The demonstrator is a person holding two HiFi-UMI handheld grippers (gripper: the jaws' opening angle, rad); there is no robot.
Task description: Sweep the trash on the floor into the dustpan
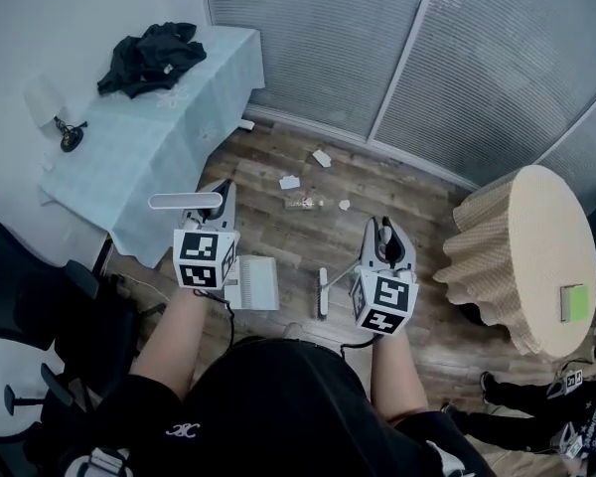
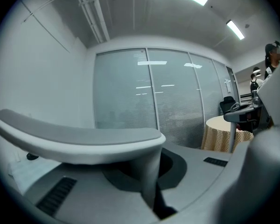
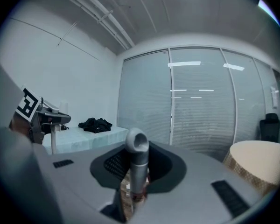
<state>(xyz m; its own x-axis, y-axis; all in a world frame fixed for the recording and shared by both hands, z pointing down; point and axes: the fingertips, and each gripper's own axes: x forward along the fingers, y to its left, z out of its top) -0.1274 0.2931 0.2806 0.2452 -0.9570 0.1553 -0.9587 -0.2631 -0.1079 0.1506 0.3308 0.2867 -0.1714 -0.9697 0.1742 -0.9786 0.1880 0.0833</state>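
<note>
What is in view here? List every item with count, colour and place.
trash scraps: about five, mostly white, on the wooden floor ahead
dustpan: one, white, below left gripper
broom: one, grey handle, head beside dustpan
garment: one, black, on draped table
draped table: one, pale blue, left
round table: one, beige, right
block: one, green, on round table
chair: one, black, lower left
left gripper: grey, shut on dustpan handle
right gripper: grey, shut on broom handle
</note>
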